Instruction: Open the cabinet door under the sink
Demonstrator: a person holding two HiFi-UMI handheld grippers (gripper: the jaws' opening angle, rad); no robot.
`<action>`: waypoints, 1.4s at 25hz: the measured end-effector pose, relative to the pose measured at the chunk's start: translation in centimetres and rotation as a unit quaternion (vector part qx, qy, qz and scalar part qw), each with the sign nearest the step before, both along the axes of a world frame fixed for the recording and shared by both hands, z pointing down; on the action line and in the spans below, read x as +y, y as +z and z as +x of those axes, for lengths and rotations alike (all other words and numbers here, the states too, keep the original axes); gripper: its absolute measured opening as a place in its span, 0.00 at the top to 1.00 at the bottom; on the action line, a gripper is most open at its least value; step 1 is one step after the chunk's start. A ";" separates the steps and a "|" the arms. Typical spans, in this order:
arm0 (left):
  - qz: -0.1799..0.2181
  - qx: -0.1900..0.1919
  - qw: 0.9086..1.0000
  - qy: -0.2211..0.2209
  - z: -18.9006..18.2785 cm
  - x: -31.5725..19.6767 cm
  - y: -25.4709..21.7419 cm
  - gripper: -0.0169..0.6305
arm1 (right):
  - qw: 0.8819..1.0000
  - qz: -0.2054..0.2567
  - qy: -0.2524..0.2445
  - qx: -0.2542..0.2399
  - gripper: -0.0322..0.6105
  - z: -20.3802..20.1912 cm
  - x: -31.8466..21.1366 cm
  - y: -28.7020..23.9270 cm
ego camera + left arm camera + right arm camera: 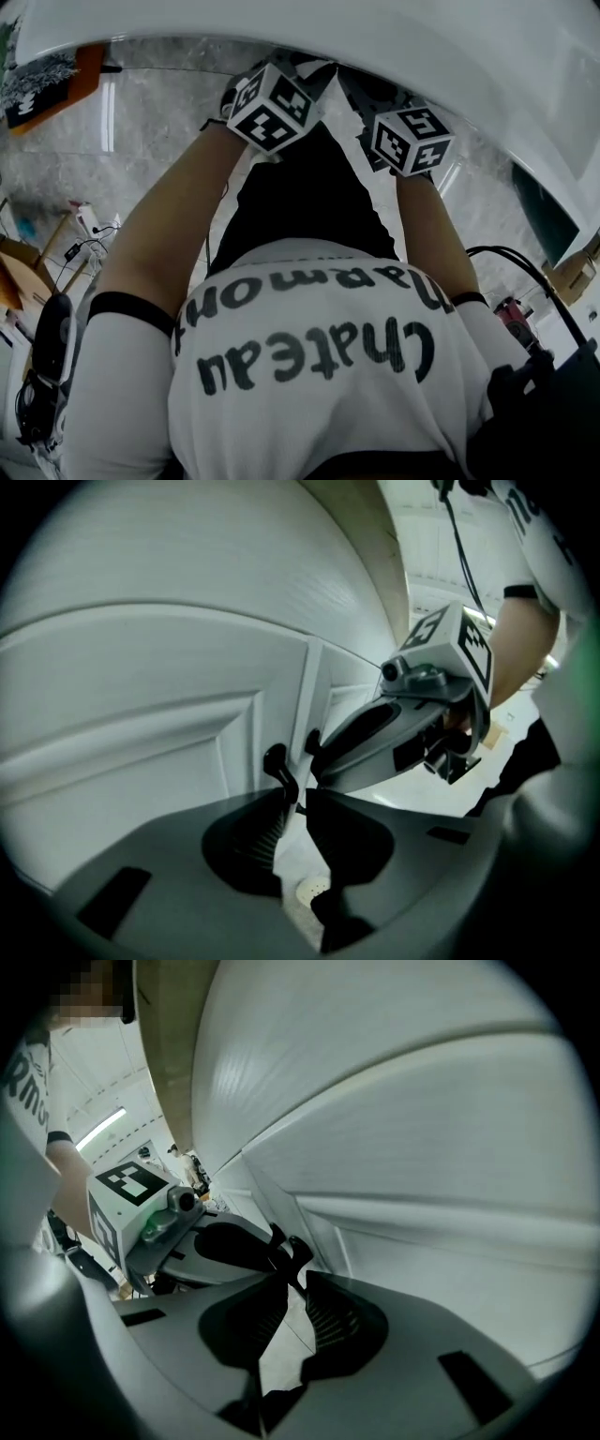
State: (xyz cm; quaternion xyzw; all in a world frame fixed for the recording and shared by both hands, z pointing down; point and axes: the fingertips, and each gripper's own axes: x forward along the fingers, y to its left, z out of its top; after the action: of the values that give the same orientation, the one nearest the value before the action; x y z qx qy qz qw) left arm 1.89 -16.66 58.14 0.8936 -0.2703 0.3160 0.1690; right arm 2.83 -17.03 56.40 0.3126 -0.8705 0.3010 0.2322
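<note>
Cabinet doors (pixel 141 733) sit flush; left gripper (pixel 299 794) clamps the black left handle (pixel 276 762), right gripper (pixel 295 1278) clamps the right handle (pixel 296 1249) just beside it.

Head view's useless here: the white rounded sink basin (pixel 394 47) covers the tips of the left gripper (pixel 298 803) and right gripper (pixel 298 1286). Close up, the left small black curved door handle (pixel 277 764) has its lower end lost behind the jaw tips, same with the right black handle (pixel 299 1251).

Grey marbled floor (pixel 150 112) stretches out left of the left gripper (pixel 270 105), shiny with light streaks. Wooden furniture (pixel 17 272) sits well off to its left, and a strip light (pixel 105 1127) glows high above it.
</note>
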 end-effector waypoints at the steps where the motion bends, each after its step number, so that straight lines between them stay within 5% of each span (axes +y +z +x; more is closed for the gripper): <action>1: 0.005 -0.009 1.000 0.008 -0.1 0.3 0.0 0.89 | 1.000 0.000 -0.008 0.004 0.87 -0.1 0.4 0.0; 6: 0.003 -0.038 0.998 0.040 -0.5 2.4 0.3 0.89 | 1.000 -0.009 -0.016 0.005 0.87 0.1 1.9 0.1; 14: -0.018 -0.056 0.998 0.027 -1.2 4.4 0.7 0.88 | 0.999 -0.036 -0.012 -0.016 0.87 0.4 4.3 0.3; 23: -0.034 -0.126 0.987 0.096 -3.2 7.4 1.6 0.88 | 0.998 -0.025 -0.051 0.024 0.87 0.1 7.1 0.8; 35: -0.032 -0.144 0.981 0.125 -4.0 9.6 1.8 0.88 | 0.992 -0.015 -0.091 0.081 0.89 0.9 9.4 0.8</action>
State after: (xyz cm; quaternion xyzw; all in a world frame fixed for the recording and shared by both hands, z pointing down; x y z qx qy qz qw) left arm -2.09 -7.02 59.92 0.8596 -0.1680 0.4683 0.1163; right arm 3.71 -7.60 57.23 0.2523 -0.8688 0.2657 0.3331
